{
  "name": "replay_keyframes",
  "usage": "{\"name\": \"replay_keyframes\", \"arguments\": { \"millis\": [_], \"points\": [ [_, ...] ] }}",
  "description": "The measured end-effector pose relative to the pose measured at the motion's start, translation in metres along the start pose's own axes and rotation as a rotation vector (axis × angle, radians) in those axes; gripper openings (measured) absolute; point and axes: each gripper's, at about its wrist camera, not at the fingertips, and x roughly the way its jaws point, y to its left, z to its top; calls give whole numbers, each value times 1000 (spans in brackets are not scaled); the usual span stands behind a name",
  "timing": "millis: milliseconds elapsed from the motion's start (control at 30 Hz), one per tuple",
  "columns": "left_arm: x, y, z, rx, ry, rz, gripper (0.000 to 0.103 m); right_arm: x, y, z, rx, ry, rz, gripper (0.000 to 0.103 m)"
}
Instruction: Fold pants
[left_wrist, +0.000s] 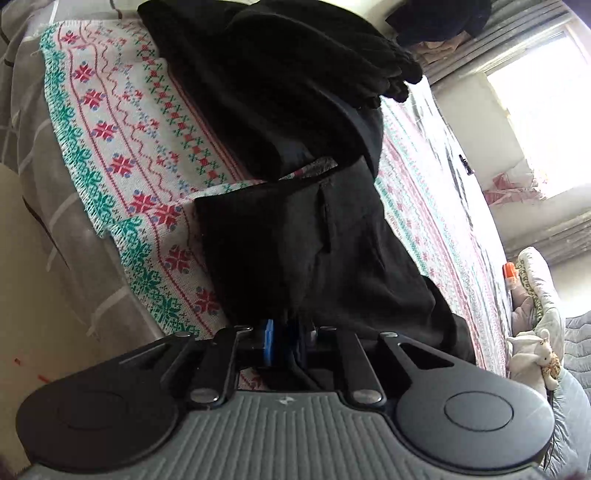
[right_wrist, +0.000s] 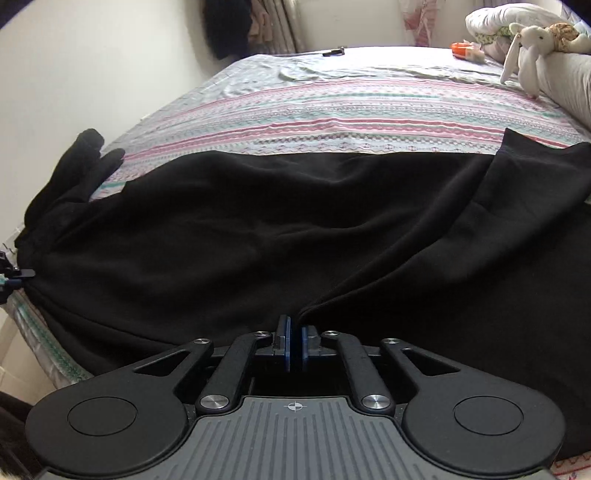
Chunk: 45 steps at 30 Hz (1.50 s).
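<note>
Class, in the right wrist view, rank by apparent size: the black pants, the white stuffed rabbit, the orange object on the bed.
1. Black pants, largest, though nearest the camera.
2. White stuffed rabbit.
3. Orange object, smallest.

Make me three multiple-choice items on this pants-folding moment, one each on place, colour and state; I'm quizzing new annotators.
1. Where do the pants lie?
A. on a patterned bedspread
B. on a bare floor
C. in a basket

2. What colour are the pants?
A. white
B. red
C. black

3. How do the right gripper's jaws stand?
A. wide open
B. closed on cloth
C. out of view

Answers: 1 A, the patterned bedspread lies under them. 2 C, the pants are black. 3 B, the right gripper pinches a pants edge.
</note>
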Motion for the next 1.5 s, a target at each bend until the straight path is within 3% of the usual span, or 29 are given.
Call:
{"name": "replay_keyframes", "arguments": {
  "millis": [67, 200, 233, 267, 333, 400, 500, 567, 767, 967, 1033, 1200, 1267, 1333, 1500],
  "points": [
    [-10, -2, 0, 35, -35, -7, 48, -1, -7, 1, 54, 10, 48, 19],
    [-5, -7, -2, 69, -50, 23, 48, -1, -28, 6, 195, -3, 68, 22],
    [-2, -9, -2, 78, -47, 37, 46, 0, -35, 7, 237, -5, 72, 22],
    [-1, -11, -2, 87, -46, 53, 36, 1, -41, 8, 273, -5, 83, 21],
    [0, -18, -3, 116, -53, 81, 28, 5, -47, 11, 306, -4, 94, 19],
    [-4, -27, -3, 147, -83, 78, 25, 4, -42, 17, 272, -18, 50, 1],
    [-16, -36, -2, 194, -125, 42, 25, -18, -28, 27, 189, -124, 30, 1],
    [-23, -35, 1, 202, -125, 20, 25, -33, -18, 31, 143, -147, 13, 1],
    [-21, -23, 5, 218, -83, 108, 25, -52, 2, 20, 81, -53, -31, 1],
    [2, -24, -8, 338, 8, 286, 28, -15, 12, -4, 41, 166, -79, 1],
    [3, -29, -13, 376, 2, 313, 32, -15, 12, -4, 11, 152, -77, 2],
    [-12, -44, -13, 387, -36, 340, 57, -30, 2, 7, 57, 153, -80, 27],
    [-17, -53, -13, 402, -51, 323, 73, -35, -3, 15, 70, 131, -125, 38],
    [-20, -64, -17, 426, -61, 339, 80, -37, -10, 22, 99, 127, -174, 45],
    [-17, -86, -27, 478, -84, 393, 83, -45, -29, 32, 132, 98, -272, 58]
  ]
}}
